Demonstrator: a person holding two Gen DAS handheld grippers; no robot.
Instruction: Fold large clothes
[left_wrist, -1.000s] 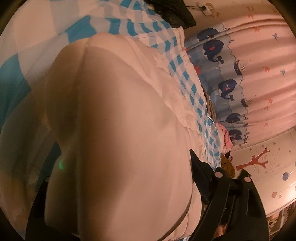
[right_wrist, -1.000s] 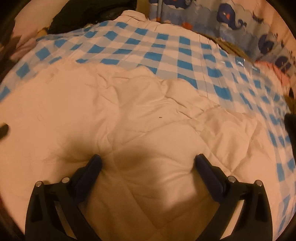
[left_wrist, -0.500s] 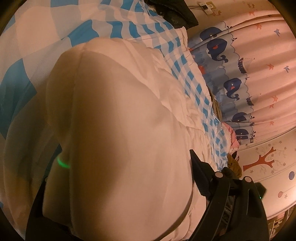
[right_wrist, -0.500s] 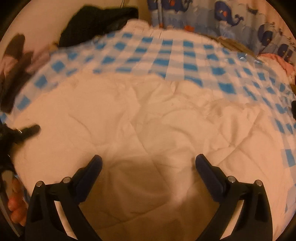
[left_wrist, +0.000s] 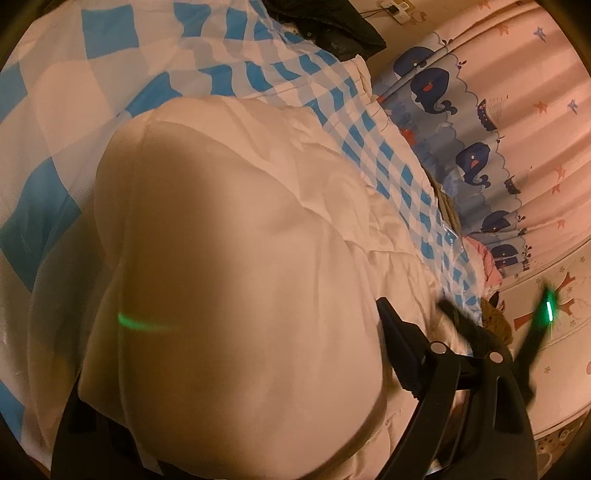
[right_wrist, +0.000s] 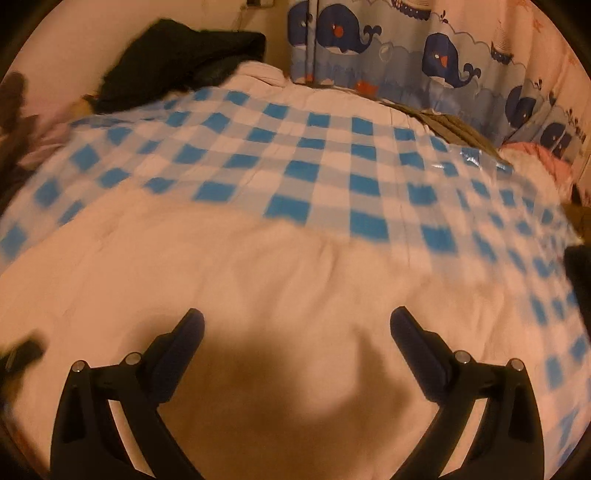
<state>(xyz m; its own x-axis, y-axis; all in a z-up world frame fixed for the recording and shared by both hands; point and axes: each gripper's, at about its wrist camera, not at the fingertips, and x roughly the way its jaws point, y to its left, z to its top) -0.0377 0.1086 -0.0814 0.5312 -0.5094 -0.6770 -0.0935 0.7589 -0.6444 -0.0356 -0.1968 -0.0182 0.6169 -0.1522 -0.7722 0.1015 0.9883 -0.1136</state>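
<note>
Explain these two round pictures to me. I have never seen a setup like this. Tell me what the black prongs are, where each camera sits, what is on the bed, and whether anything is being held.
There is no robot here. A person holds a two-fingered claw in each hand, and each claw carries a wide-angle camera looking along its fingers, which is why the pictures are round and bent.

One picture comes from the left claw. A thick bulge of the cream quilted garment fills the space between its widely spread fingers; whether they actually pinch it cannot be told, since one finger is mostly hidden.

The other comes from the right claw. Its fingers stand wide apart above the same cream garment, holding nothing.

The garment lies on a blue-and-white checked cover on a bed. Behind it hang a whale-print curtain and a pile of dark clothes.
</note>
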